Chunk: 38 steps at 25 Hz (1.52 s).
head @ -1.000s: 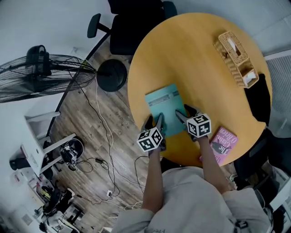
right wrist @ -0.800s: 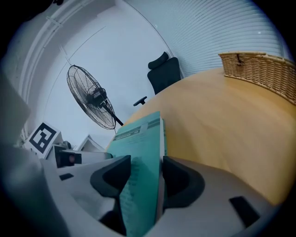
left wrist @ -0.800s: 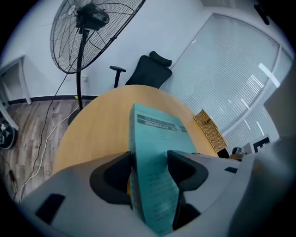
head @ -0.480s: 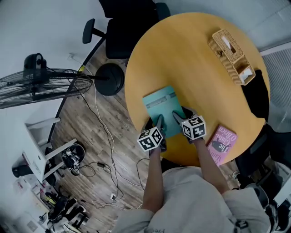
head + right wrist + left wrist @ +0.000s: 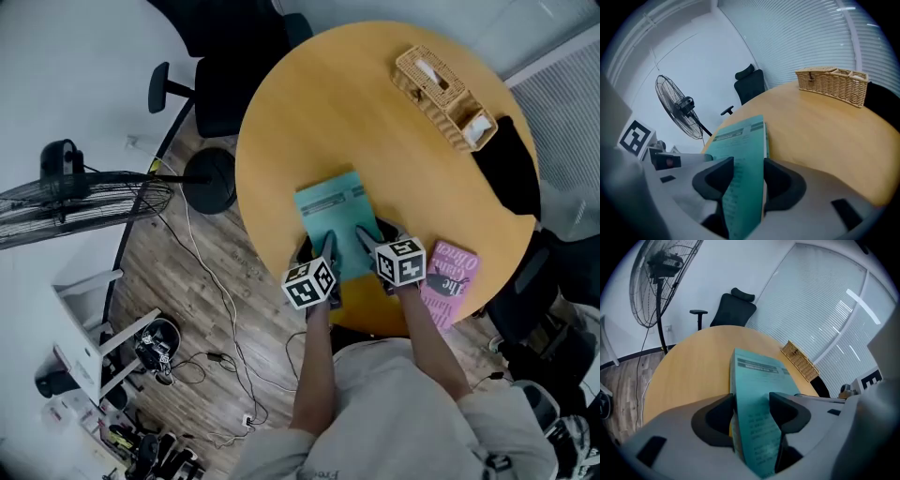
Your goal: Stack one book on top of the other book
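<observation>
2 grippers, both partly shut, each w/ hold of the same book. The L gripper [image 5: 319,246] pinched the near left edge of the teal book [image 5: 333,211], a jaw on each face. The R gripper [image 5: 375,234] pinched its near right edge the same way. That book was at the near side of 1 round table [image 5: 375,122]. 2 books in all: the pink book [image 5: 448,281] lay flat just right of the R gripper, by the table's edge, apart from the teal one. 1 basket [image 5: 441,94] sat at the far side. On the floor: 1 fan [image 5: 75,192] & 1 chair [image 5: 225,75].

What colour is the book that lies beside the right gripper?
That book is pink; the head view shows it best.
</observation>
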Each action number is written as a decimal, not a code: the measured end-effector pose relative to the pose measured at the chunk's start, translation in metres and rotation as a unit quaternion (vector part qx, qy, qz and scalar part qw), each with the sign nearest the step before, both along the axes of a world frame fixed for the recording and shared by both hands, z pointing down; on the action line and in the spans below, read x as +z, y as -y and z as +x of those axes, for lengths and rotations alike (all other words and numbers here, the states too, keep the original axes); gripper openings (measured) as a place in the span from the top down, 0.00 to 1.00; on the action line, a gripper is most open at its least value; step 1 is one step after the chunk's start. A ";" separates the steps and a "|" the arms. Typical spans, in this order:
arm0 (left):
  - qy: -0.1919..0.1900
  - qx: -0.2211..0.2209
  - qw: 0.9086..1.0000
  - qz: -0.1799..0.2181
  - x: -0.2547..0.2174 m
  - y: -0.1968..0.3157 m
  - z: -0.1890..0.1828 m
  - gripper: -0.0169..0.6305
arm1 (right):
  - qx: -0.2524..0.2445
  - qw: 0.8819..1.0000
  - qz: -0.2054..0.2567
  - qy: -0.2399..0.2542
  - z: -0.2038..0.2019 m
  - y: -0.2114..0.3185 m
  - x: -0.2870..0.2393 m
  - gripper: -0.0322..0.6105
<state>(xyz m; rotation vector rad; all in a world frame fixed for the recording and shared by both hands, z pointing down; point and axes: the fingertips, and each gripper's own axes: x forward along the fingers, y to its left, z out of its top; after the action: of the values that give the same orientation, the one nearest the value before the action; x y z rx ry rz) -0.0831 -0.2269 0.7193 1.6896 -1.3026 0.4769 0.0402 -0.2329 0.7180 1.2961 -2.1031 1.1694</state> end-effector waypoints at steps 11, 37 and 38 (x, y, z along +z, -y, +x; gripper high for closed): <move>0.007 0.072 0.997 0.018 -0.020 -0.020 0.056 0.58 | 0.064 0.998 -0.001 0.002 0.055 -0.038 -0.014 0.62; 0.013 0.226 0.973 0.038 -0.040 -0.096 0.170 0.58 | 0.214 0.977 0.011 0.010 0.162 -0.149 -0.038 0.64; 0.013 0.234 0.971 0.039 -0.041 -0.099 0.175 0.58 | 0.221 0.975 0.011 0.009 0.166 -0.154 -0.038 0.64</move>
<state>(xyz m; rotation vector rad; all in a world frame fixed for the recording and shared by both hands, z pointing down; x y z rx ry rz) 0.0922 -0.1277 0.6785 2.0701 -0.9427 0.7296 0.2066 -0.0785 0.6801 1.8343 -1.8943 1.3337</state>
